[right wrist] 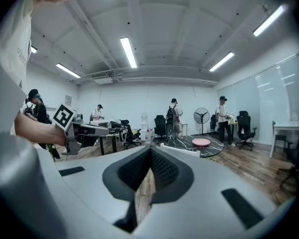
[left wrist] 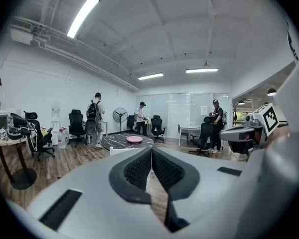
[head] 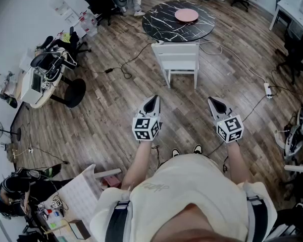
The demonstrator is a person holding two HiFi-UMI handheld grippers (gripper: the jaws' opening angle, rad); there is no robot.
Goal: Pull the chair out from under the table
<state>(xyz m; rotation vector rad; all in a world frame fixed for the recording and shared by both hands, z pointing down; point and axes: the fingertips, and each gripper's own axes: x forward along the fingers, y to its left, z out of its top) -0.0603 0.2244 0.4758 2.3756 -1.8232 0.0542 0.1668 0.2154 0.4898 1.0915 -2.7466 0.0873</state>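
Observation:
A white wooden chair (head: 177,60) stands at the near side of a round black marble table (head: 178,18), its seat partly tucked beneath the tabletop. A pink plate (head: 186,15) lies on the table. My left gripper (head: 152,101) and right gripper (head: 213,101) are held side by side over the wooden floor, well short of the chair, both shut and empty. In the left gripper view the left gripper (left wrist: 151,148) points at the chair's top rail (left wrist: 120,150) and the table (left wrist: 120,141) beyond. The right gripper (right wrist: 150,149) points toward the chair (right wrist: 182,150) and table (right wrist: 195,146).
Cables and a power strip (head: 267,89) trail across the floor right of the chair. A small round side table (head: 39,81) with equipment stands at the left, office chairs (head: 97,0) at the back. Several people (right wrist: 173,115) stand at the room's far end.

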